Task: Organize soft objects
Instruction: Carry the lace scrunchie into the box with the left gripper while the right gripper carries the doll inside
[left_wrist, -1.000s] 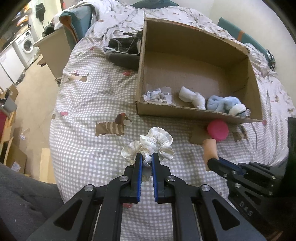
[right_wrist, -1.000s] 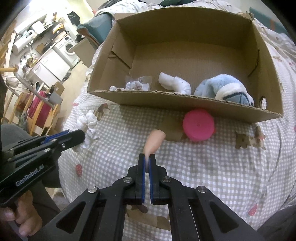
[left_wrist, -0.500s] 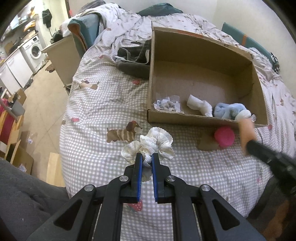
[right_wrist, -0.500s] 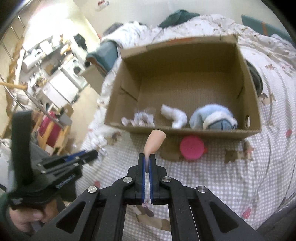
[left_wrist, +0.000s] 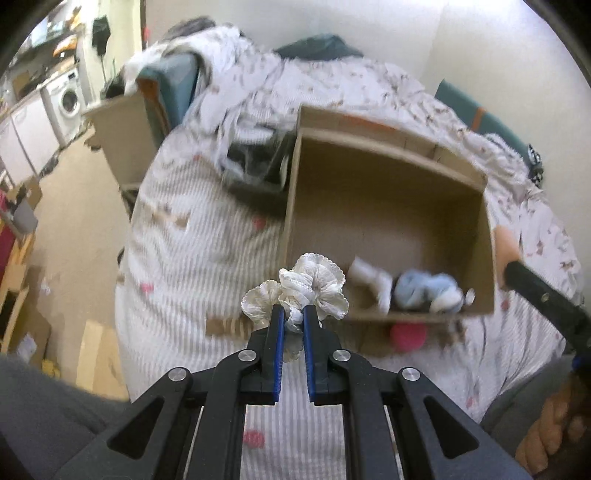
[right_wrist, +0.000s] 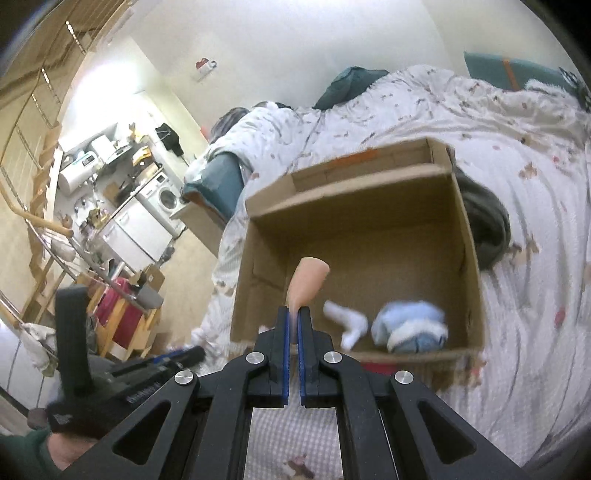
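Above bed, near box: both grippers loaded, carried toward open brown cardboard box (right_wrist: 354, 258) on the checked bedspread (left_wrist: 192, 258).
Left gripper (left_wrist: 293, 314): jaws nearly closed, pinching the cream frilly lace scrunchie (left_wrist: 306, 284) by a small fold.
Right gripper (right_wrist: 294, 314): jaws fully closed on the narrow end of the peach soft cone-shaped piece (right_wrist: 306, 282), which hangs before the box mouth.
Risk, left: thin pinch; a jolt could let the scrunchie slip out short of the box.
Risk, right: tip-only grip; the piece may pivot or catch the front wall.
Risk, both: the grippers converge on one opening and could collide.
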